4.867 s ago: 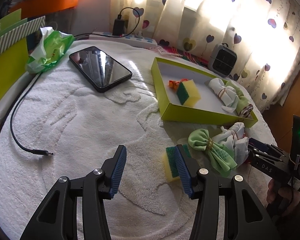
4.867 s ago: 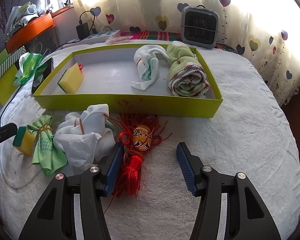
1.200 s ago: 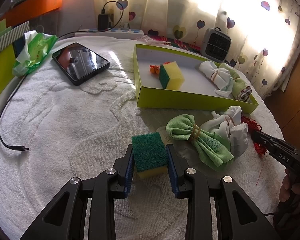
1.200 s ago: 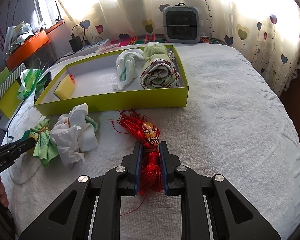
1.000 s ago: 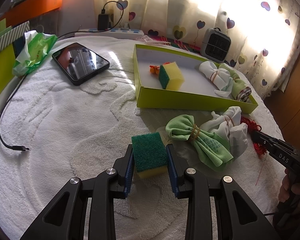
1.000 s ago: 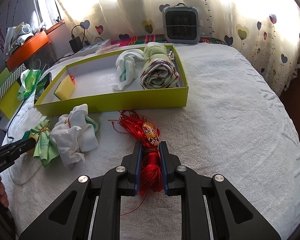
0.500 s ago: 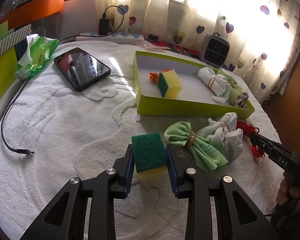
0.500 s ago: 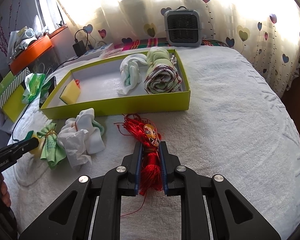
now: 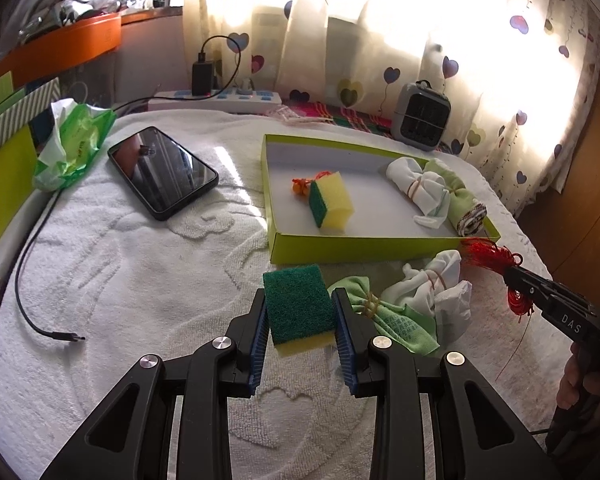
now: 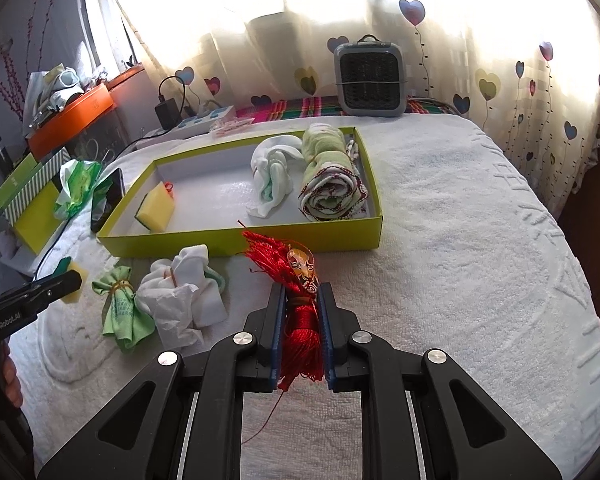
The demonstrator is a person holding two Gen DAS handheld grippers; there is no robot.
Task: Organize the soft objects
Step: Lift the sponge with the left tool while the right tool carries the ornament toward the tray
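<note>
My left gripper (image 9: 300, 300) is shut on a green-topped yellow sponge (image 9: 298, 306), lifted a little above the white towel. My right gripper (image 10: 301, 294) is shut on a red tassel with a small painted mask (image 10: 300, 312), also raised; the tassel (image 9: 490, 258) shows at the right of the left wrist view. The lime-green tray (image 9: 380, 246) (image 10: 240, 240) holds a second sponge (image 9: 330, 204), a small orange trinket, a tied white cloth (image 9: 420, 190) and a rolled green cloth (image 10: 330, 176). In front of the tray lie a tied green cloth (image 9: 384, 316) and a tied white cloth (image 9: 436, 288).
A black phone (image 9: 162, 172), a green wipes pack (image 9: 74, 140) and a loose charging cable (image 9: 40, 312) lie on the left of the towel. A power strip (image 9: 216, 100) and a small grey heater (image 10: 370, 76) stand at the back by the curtain.
Both grippers have risen slightly with their loads; the sponge and the tassel are now off the towel. Their grips are unchanged.
</note>
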